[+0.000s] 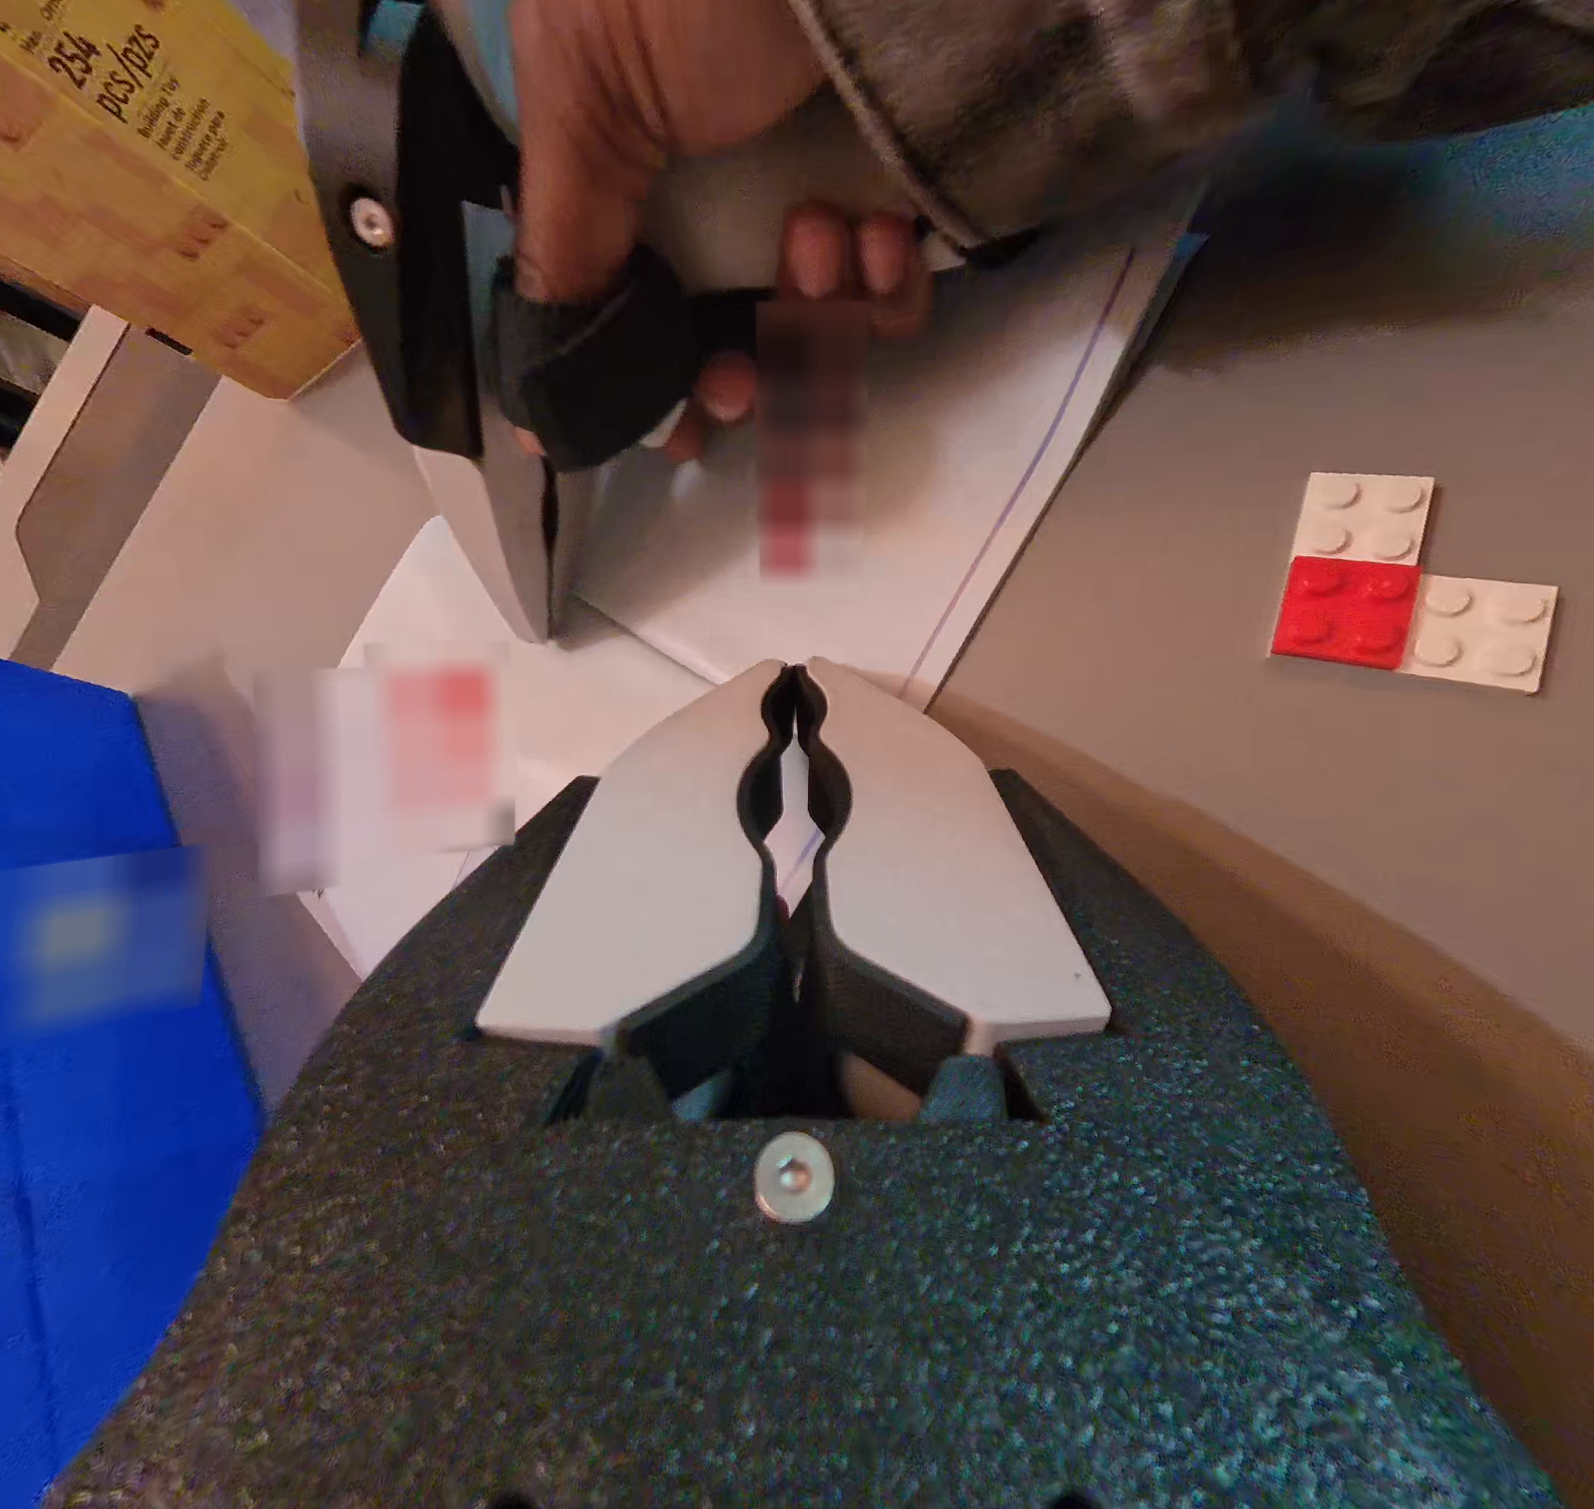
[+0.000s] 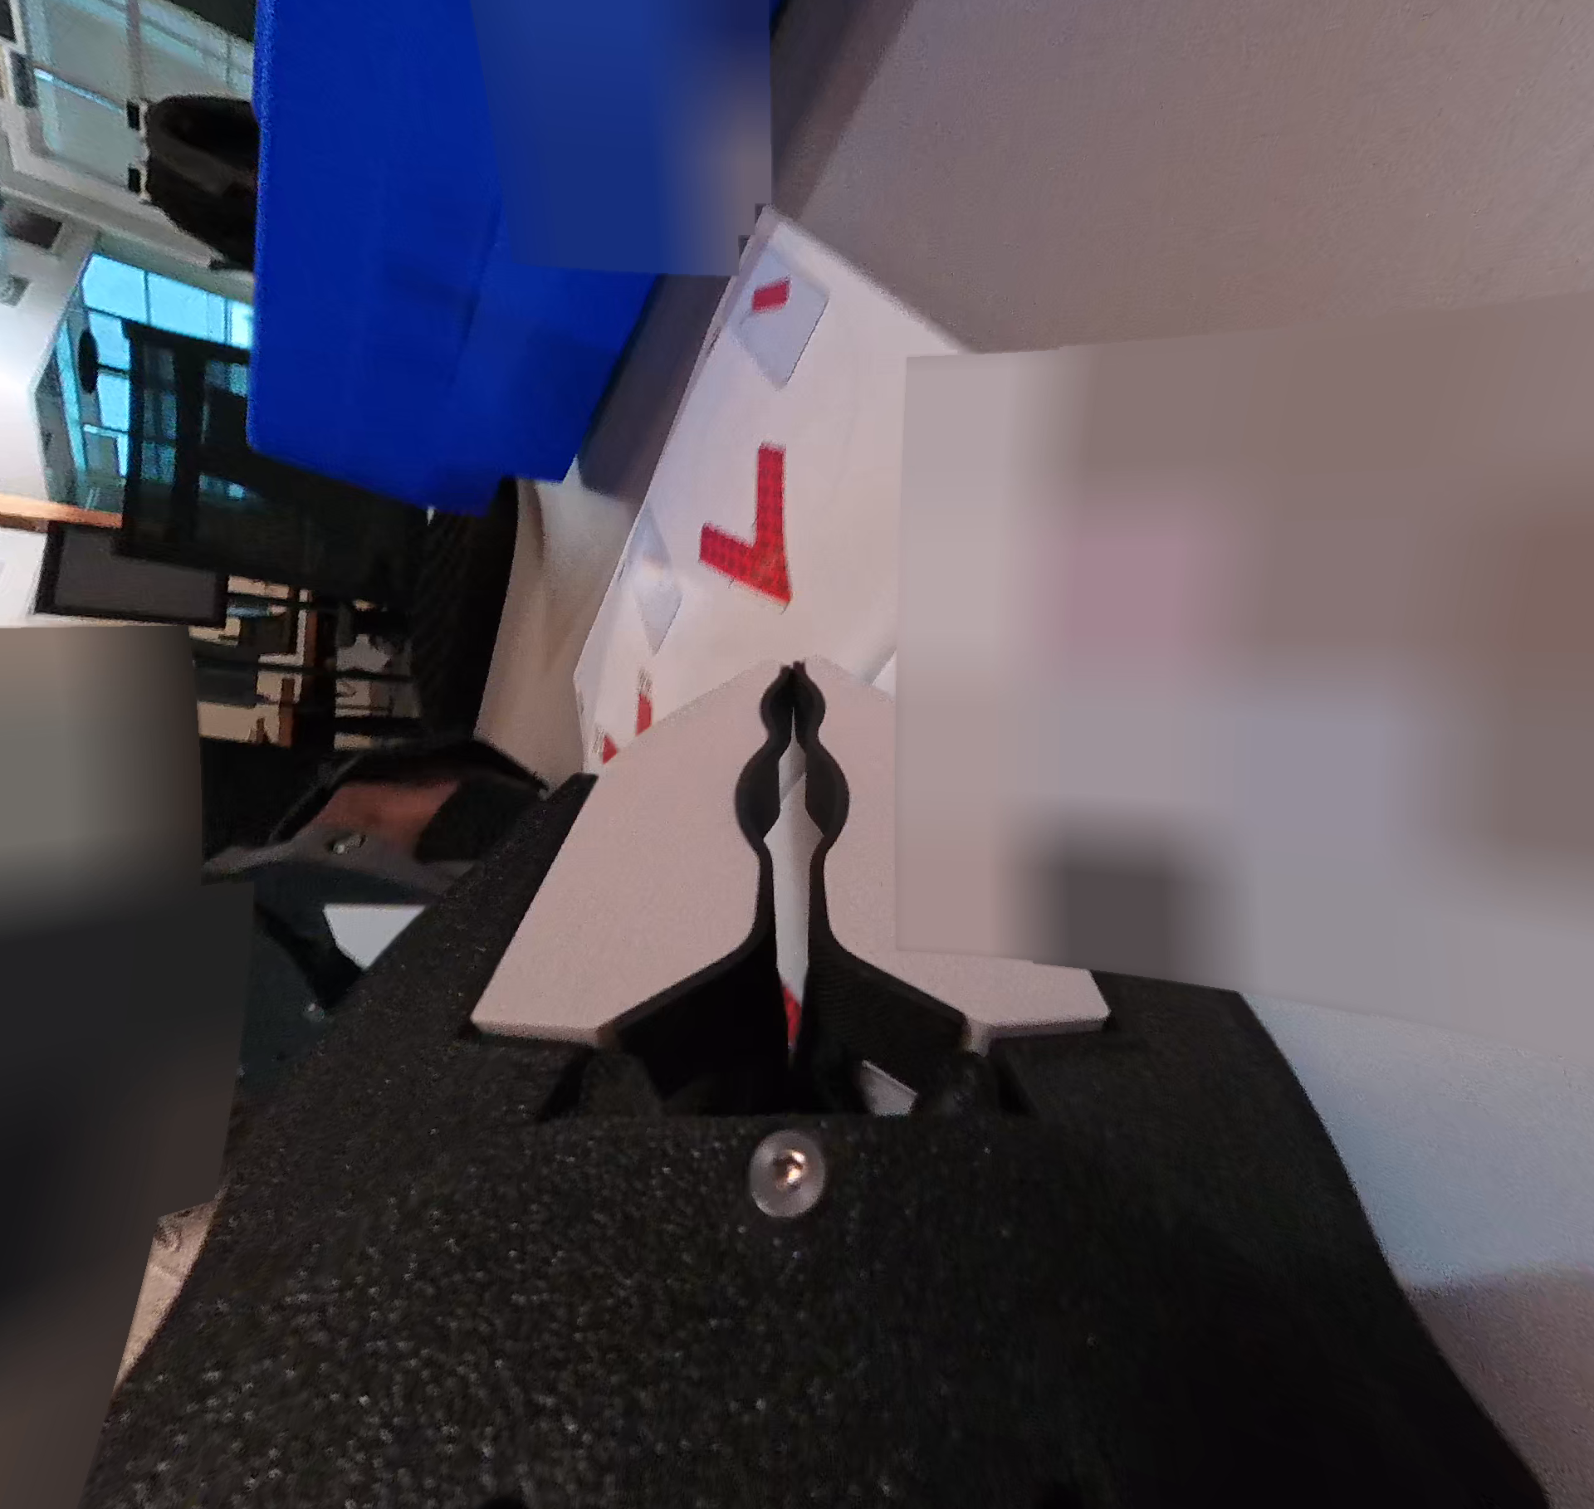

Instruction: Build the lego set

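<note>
**Lego plates and open booklet share a grey bench**

A grey bench (image 1: 1208, 450) with a tan wooden edge (image 1: 1294, 907) carries three square Lego plates lying flat, studs up and touching in an L: a red plate (image 1: 1346, 618) at the corner, one white plate (image 1: 1367, 517) on one side and a second white plate (image 1: 1485, 635) on the adjoining side. Well apart from them lies an open white instruction booklet (image 1: 862, 588), its page (image 2: 776, 519) showing red brick diagrams. A blue bin (image 1: 103, 1036) stands beside the booklet, and a yellow cardboard box (image 1: 147, 174) sits beyond it.
</note>
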Available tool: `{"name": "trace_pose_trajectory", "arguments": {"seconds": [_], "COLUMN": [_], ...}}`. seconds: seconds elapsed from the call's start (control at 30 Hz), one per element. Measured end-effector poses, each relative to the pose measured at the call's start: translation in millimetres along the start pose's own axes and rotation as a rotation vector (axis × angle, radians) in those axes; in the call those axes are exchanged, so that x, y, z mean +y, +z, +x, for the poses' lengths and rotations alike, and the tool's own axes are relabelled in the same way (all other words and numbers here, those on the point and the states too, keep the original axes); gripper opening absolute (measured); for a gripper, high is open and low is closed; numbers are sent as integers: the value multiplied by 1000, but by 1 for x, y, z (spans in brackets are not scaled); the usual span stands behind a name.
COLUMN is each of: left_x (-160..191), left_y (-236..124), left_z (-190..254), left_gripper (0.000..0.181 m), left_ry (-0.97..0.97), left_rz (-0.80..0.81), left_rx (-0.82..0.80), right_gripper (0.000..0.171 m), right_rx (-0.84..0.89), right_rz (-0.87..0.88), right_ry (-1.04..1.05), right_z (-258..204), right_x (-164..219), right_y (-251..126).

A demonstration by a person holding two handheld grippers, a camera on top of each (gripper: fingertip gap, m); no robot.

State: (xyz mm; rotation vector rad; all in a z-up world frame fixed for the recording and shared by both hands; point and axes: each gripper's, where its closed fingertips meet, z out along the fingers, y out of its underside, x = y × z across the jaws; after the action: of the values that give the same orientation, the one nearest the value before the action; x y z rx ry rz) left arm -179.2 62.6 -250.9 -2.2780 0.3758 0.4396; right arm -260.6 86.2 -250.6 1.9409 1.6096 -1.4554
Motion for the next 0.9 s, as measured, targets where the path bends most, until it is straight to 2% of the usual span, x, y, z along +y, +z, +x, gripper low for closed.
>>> {"name": "trace_pose_trajectory", "arguments": {"seconds": [0.13,0.2,0.43,0.6,0.73,0.9], "left_x": [0,0,-13,-24,-18,-7], "left_y": [0,1,15,24,19,17], "left_z": [0,0,-1,-5,-16,-25], "left_gripper": [0,0,0,0,0,3], "left_ry": [-5,-7,41,69,32,-4], "left_rz": [7,16,2,38,44,23], "left_rx": [0,15,87,16,-18,-20], "right_gripper": [0,0,0,0,0,0], "right_rx": [-8,51,167,214,227,281], "right_rz": [50,126,156,190,226,141], "right_ry": [28,9,-94,-119,-338,-556], "right_z": [14,28,43,60,32,13], "right_x": [-24,-38,-43,-42,-37,-12], "right_y": [-5,-13,-30,-58,-67,-47]}}
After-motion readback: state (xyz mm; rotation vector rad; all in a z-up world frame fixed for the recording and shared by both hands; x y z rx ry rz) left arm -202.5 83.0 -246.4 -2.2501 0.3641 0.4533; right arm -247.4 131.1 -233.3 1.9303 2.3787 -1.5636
